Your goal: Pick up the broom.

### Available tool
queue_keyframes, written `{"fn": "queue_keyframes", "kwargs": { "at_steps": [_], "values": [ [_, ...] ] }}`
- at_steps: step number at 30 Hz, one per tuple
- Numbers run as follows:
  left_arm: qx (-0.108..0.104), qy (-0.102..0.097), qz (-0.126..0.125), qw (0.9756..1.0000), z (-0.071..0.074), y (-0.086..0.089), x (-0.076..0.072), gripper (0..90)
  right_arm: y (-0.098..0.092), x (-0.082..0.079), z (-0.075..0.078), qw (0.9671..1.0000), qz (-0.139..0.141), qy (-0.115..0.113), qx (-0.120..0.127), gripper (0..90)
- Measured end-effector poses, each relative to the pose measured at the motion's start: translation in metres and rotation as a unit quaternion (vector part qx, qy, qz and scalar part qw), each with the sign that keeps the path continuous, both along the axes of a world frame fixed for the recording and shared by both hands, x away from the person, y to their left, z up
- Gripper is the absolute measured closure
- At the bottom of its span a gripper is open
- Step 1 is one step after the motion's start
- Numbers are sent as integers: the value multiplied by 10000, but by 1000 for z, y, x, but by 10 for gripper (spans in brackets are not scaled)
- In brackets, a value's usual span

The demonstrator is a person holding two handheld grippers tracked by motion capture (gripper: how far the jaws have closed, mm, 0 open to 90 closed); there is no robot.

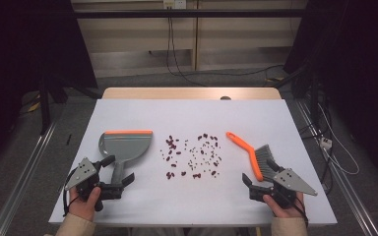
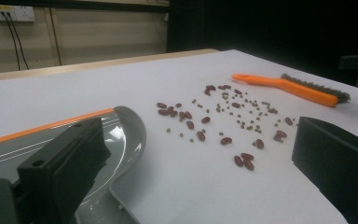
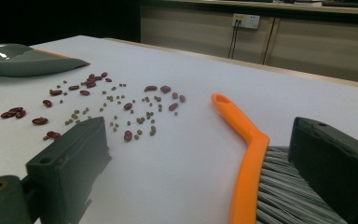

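Grey dustpan (image 1: pixel 125 144) empty; beans (image 1: pixel 192 155) scattered beside it.

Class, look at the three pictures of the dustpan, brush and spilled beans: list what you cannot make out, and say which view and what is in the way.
- Dustpan handle end: cut off by the bottom edge of the left gripper view, partly behind a black jaw.
- Brush bristle end: right gripper view, hidden behind a jaw and cut off by the bottom edge.
- Small green beans: high view, too small to count.
- Person's hands: high view, forearms cut off by the bottom edge.
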State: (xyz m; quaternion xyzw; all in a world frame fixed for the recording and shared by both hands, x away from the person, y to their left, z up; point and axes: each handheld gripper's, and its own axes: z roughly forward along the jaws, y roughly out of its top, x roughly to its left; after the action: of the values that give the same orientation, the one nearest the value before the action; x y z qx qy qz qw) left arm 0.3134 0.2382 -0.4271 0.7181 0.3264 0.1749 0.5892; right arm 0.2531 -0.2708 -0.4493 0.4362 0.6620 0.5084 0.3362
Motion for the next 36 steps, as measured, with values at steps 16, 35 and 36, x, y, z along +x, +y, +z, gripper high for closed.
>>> {"fn": "queue_keyframes", "kwargs": {
  "at_steps": [16,35,36],
  "values": [
    [13,7,-18,10000,0,0,1,28,2,5,5,9999,-112,10,-120,22],
    [20,14,-20,10000,0,2,0,28,-14,56,30,9931,-306,1119,-160,263],
    [7,6,-26,10000,0,2,0,28,-15,61,30,9924,-302,1186,-134,287]
  ]
}}
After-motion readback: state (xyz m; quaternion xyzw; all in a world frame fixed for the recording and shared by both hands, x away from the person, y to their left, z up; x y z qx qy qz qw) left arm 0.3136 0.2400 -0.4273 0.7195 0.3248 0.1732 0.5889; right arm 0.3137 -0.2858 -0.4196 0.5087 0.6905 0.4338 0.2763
